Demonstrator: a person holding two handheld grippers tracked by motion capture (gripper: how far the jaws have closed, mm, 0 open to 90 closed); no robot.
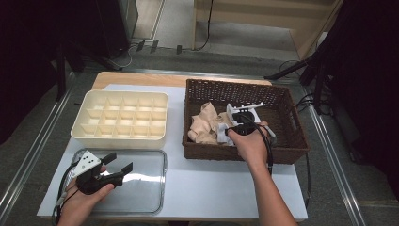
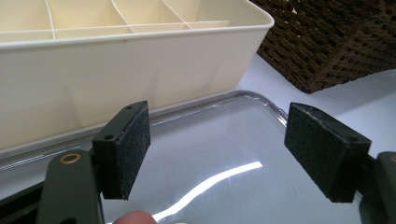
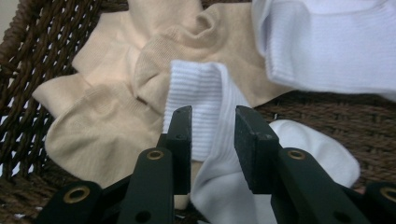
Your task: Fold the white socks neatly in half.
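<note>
Ribbed cloth white sock (image 3: 219, 154); rough woven wicker basket (image 1: 287, 141).

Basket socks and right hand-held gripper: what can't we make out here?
- Grip on the white sock: right gripper view, cloth lies between the jaws of the right hand-held gripper; pad contact can't be told.
- Sock count in the wicker basket: high view, the hand covers part of the pile.
- Beige socks: right gripper view, top edge cuts them off.
- Divided tray: left gripper view, far compartments cut off.

A cream divided organizer box (image 1: 119, 119) sits behind a clear plastic lid (image 1: 141, 183) on the white table (image 1: 211, 188).
</note>
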